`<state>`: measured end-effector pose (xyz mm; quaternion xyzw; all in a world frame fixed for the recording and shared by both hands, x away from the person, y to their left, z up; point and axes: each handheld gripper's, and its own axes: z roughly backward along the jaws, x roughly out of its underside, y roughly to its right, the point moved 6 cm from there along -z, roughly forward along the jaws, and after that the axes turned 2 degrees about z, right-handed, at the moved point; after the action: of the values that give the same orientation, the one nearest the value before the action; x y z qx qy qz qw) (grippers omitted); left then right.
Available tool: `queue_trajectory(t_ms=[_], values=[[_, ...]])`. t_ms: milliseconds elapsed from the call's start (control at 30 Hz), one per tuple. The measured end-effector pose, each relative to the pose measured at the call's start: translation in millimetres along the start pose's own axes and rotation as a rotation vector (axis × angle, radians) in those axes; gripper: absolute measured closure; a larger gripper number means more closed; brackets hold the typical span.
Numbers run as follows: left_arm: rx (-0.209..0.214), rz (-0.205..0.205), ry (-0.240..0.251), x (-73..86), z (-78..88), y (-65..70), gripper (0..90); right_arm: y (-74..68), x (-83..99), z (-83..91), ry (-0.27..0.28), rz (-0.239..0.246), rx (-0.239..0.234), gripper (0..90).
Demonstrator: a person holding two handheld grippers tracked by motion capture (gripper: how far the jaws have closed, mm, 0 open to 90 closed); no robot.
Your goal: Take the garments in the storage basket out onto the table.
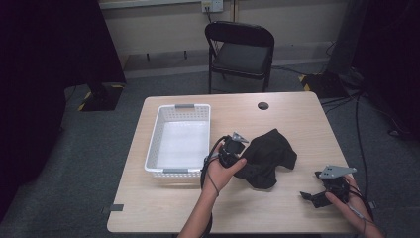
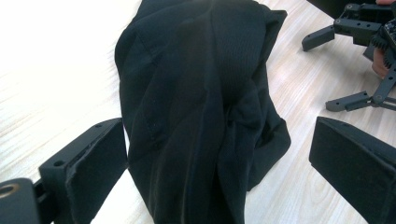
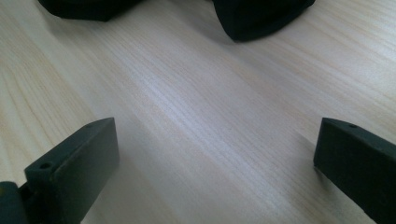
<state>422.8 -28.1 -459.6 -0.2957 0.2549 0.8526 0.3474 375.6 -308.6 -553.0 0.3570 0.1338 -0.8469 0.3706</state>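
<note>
Cloth (image 2: 201,102), black, crumpled right of white basket (image 1: 181,136). Left hand-held gripper (image 2: 219,168) wide, straddling its edge; right hand-held gripper (image 3: 215,163) wide, idle. Likely next: close, lift.

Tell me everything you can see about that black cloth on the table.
The black cloth is a soft, finely ribbed knit fabric, crumpled into a loose heap with folds and drooping edges rather than laid flat. What garment it is I cannot tell. It lies on the pale wooden table, right of the white basket and apart from it. The left gripper is at its left edge, its open jaws standing on either side of the bunched fabric. The right gripper sits farther off, open over bare wood, not touching it.
</note>
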Motion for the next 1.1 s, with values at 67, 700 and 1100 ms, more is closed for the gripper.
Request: queue_trajectory(t_ms=[67, 700, 1100], values=[[-0.003, -0.001, 0.0, 1.5, 0.6, 0.1, 3.7, 0.1, 0.0, 0.0, 0.0, 0.001, 0.0, 0.0], [0.001, 0.005, -0.016, 23.5, 12.6, -4.9, 3.7, 0.1, 0.0, 0.0, 0.0, 0.001, 0.0, 0.0], [0.01, 0.009, -0.019, 33.8, 14.7, -4.6, 3.7, 0.0, 0.0, 0.0, 0.0, 0.0, 0.0, 0.0]])
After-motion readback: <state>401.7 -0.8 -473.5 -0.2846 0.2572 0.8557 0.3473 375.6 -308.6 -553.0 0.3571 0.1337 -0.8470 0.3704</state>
